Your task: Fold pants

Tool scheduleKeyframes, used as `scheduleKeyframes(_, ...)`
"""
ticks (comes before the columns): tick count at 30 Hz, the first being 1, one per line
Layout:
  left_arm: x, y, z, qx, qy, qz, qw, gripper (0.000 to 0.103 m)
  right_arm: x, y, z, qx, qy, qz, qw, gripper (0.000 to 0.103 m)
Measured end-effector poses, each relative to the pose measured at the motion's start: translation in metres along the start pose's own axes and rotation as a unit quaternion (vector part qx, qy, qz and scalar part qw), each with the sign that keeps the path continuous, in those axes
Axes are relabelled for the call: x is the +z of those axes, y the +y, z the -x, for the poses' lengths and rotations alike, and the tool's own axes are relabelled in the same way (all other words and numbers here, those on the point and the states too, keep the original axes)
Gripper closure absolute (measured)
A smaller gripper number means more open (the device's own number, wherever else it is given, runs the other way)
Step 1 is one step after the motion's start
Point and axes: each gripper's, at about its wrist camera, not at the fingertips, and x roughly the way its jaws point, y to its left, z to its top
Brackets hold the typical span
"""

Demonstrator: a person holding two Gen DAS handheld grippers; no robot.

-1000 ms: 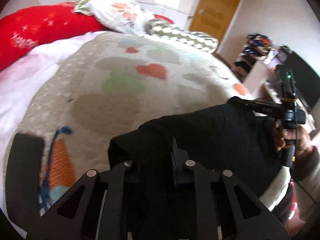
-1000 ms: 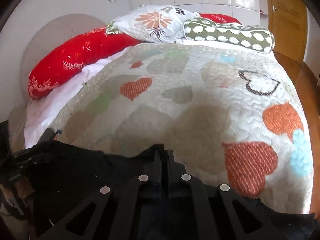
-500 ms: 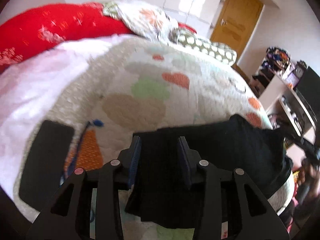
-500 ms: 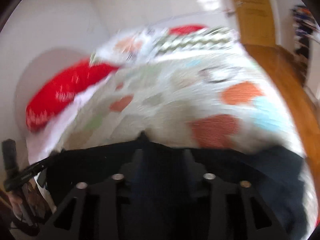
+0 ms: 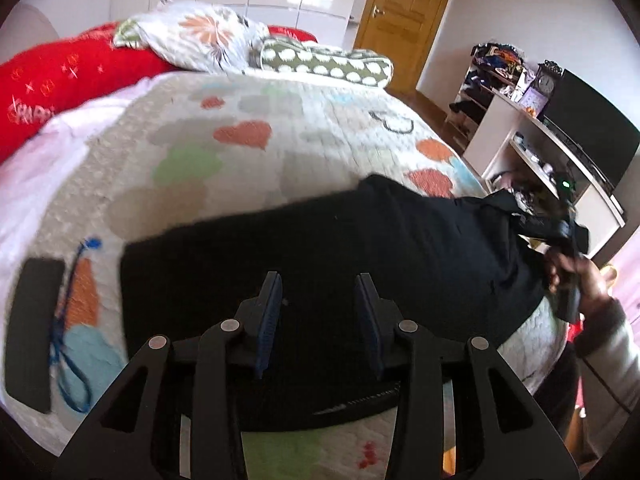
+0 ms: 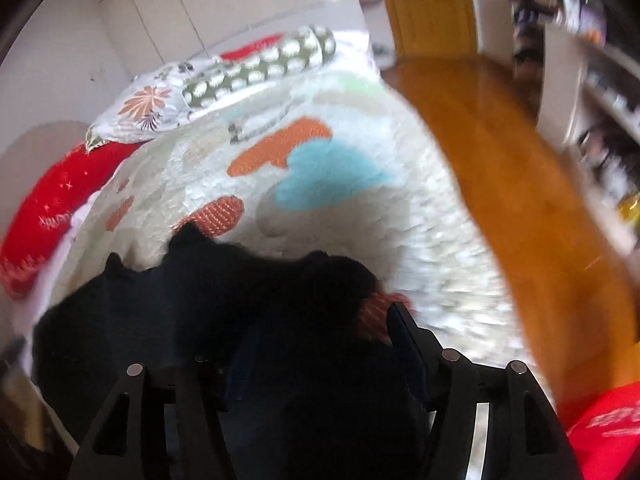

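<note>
Pants (image 5: 320, 264) lie across the near end of the bed (image 5: 280, 148), spread sideways as a dark band from the left claw (image 5: 318, 300) over to the right claw (image 5: 560, 236).

Left claw: fingers spread, nothing between the blue pads (image 5: 269, 320); it hovers just over the near edge of the cloth. My read: that end is laid down flat, w/ the claw free for the next pinch.

Right claw, seen in its own cam (image 6: 316, 340): right finger clear, left one buried under black cloth, so can't tell if it's pinching or just draped. From the left cam the cloth bunches up at it near the bed's corner, so prob. that end is held off the quilt to keep the fabric taut & off the floor (image 6: 500, 160). View is motion-blurred.

Further out: dark flat pad (image 5: 34, 332) and blue cord (image 5: 68, 344) at the bed's left edge, well clear of the fold area. Pillows at the head.

Writing: small pale print on a seam or band of the pants near the left claw, too small to read. Red pillow (image 5: 60, 80) has white lettering, roughly "HAPP…", partly cut off. Red item at lower right of right cam has white text, blurred, unreadable.
</note>
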Motion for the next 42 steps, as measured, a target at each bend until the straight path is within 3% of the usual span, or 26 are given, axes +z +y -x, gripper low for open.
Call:
scheduleKeyframes(1,-0.001,-0.001,0.000,-0.002,0.001,0.001,1.0000,0.066,0.000,-0.004,-0.001,0.011,-0.001,-0.023,1.000,0.058)
scheduleKeyframes(2,-0.002,-0.002,0.002,-0.001,0.001,0.001,1.0000,0.066,0.002,-0.005,0.008,0.038,-0.013,-0.041,0.998,0.079)
scheduleKeyframes(3,-0.002,-0.002,0.003,0.000,-0.002,-0.003,1.0000,0.066,0.001,-0.004,0.022,0.074,-0.026,-0.049,0.996,0.092)
scheduleKeyframes(5,-0.003,-0.002,0.011,0.008,-0.012,-0.011,0.9998,0.066,0.000,-0.002,0.052,0.102,-0.061,-0.052,0.992,0.092)
scheduleKeyframes(8,-0.005,0.005,0.019,0.006,-0.020,-0.006,0.9998,0.066,-0.021,-0.005,0.111,0.083,-0.105,-0.051,0.990,0.092)
scheduleKeyframes(11,-0.010,0.012,0.020,0.006,-0.016,0.002,0.9999,0.066,-0.053,-0.017,0.137,0.072,-0.097,-0.069,0.990,0.092)
scheduleKeyframes(17,-0.023,0.026,0.020,0.021,-0.001,0.026,0.9994,0.066,-0.087,-0.028,0.089,0.000,-0.036,-0.059,0.998,0.092)
scheduleKeyframes(21,-0.027,0.044,0.039,0.027,-0.017,0.050,0.9982,0.065,-0.089,-0.033,0.093,0.007,-0.048,-0.065,0.997,0.092)
scheduleKeyframes(22,-0.028,0.052,0.043,0.029,-0.021,0.063,0.9974,0.057,-0.089,-0.034,0.095,0.011,-0.049,-0.068,0.996,0.092)
scheduleKeyframes(23,-0.031,0.061,0.047,0.032,-0.025,0.080,0.9959,0.042,-0.088,-0.036,0.095,0.014,-0.049,-0.069,0.996,0.092)
scheduleKeyframes(25,-0.037,0.078,0.053,0.032,-0.037,0.122,0.9914,0.034,-0.085,-0.036,0.093,0.013,-0.047,-0.067,0.997,0.092)
scheduleKeyframes(28,-0.048,0.099,0.052,0.014,-0.029,0.180,0.9831,0.035,-0.084,-0.037,0.088,0.012,-0.042,-0.070,0.997,0.092)
scheduleKeyframes(34,-0.055,0.098,0.035,0.015,-0.007,0.198,0.9801,0.035,-0.084,-0.037,0.085,0.016,-0.037,-0.078,0.996,0.092)
scheduleKeyframes(36,-0.055,0.088,0.027,0.006,-0.004,0.176,0.9844,0.038,-0.084,-0.036,0.085,0.011,-0.038,-0.068,0.997,0.092)
scheduleKeyframes(37,-0.053,0.081,0.023,0.011,-0.002,0.159,0.9873,0.055,-0.084,-0.034,0.086,0.008,-0.040,-0.061,0.997,0.092)
scheduleKeyframes(38,-0.052,0.074,0.017,0.021,0.010,0.136,0.9904,0.065,-0.084,-0.032,0.087,0.006,-0.042,-0.053,0.998,0.092)
scheduleKeyframes(39,-0.050,0.068,0.010,0.027,0.023,0.117,0.9925,0.069,-0.083,-0.029,0.088,0.002,-0.045,-0.043,0.998,0.091)
scheduleKeyframes(40,-0.048,0.066,0.008,0.026,0.025,0.109,0.9934,0.085,-0.081,-0.026,0.091,-0.002,-0.049,-0.036,0.998,0.091)
scheduleKeyframes(42,-0.039,0.066,0.017,0.020,0.023,0.092,0.9953,0.087,-0.077,-0.024,0.106,0.020,-0.069,-0.041,0.997,0.091)
